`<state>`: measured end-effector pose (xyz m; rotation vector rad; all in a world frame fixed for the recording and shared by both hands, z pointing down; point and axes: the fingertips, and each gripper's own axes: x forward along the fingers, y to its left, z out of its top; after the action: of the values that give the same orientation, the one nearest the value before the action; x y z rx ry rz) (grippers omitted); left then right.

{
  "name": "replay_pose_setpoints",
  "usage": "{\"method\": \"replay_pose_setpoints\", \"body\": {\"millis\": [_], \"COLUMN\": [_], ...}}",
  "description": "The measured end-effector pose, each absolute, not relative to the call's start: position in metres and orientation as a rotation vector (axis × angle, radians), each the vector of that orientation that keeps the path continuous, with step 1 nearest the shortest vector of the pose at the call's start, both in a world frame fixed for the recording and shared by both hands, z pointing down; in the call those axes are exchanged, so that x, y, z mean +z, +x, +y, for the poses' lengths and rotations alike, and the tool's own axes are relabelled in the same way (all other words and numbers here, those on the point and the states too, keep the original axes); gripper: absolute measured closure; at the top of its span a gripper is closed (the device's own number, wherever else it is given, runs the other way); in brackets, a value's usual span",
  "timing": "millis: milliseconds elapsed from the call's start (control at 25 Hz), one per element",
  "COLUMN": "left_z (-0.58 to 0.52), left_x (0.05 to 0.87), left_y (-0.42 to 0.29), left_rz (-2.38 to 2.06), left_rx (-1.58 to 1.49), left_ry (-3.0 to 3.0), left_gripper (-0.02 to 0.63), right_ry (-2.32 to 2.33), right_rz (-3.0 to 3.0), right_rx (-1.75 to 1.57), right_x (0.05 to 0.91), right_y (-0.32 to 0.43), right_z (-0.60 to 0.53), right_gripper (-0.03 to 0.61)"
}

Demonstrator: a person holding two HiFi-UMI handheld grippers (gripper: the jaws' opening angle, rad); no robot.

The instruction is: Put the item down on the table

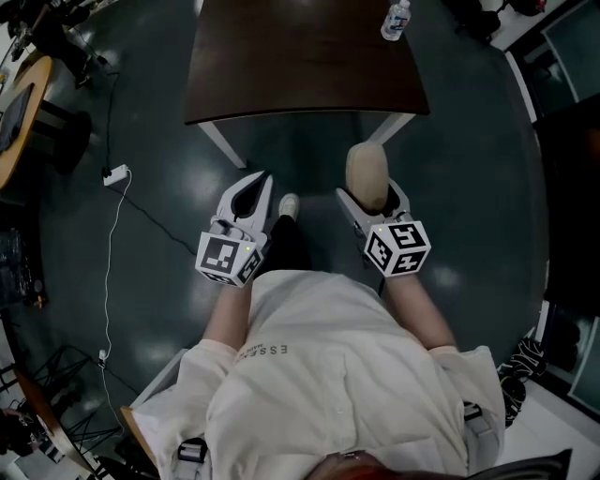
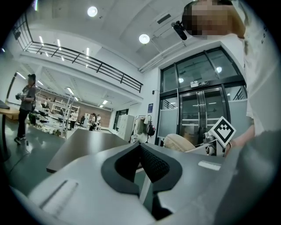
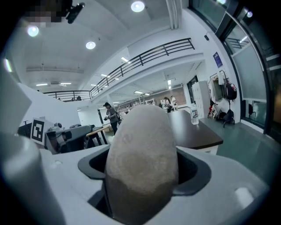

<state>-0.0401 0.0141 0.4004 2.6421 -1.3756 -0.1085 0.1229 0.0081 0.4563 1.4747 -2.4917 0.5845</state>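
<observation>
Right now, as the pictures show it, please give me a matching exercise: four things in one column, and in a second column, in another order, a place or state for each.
Things:
1. left gripper
2. beige oval item
3. water bottle
4. white power strip

Places or states:
A. on the dark table, near its far right corner
B. on the floor, away from the table
C. jaws together, nothing between them
D. held between the jaws of the right gripper

Pairs: 1-C, 2-D, 3-A, 4-B.
</observation>
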Motion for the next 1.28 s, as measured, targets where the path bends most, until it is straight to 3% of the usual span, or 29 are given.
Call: {"method": "replay_pose_setpoints", "body": {"millis": [600,1280], "left_z": [-0.250,-0.355], "left_x": [0.392,0.428], "left_y": [-0.084,-0.106], "left_rz": [-1.260,-1.358], "left_rx": [-0.098,-0.059], "left_ry": [2.680,2.532], "left_gripper": [0.604,0.604], "right_ry": [1.559,1.371], "right_rz": [-2.430,-2.302], "right_rx": [0.565,0.602], "right_x": [0.438,0.495], "right_y": [0.077,0.055], "right_z": [-0.257,-0.385], "right_gripper": [0.190,0.190]}}
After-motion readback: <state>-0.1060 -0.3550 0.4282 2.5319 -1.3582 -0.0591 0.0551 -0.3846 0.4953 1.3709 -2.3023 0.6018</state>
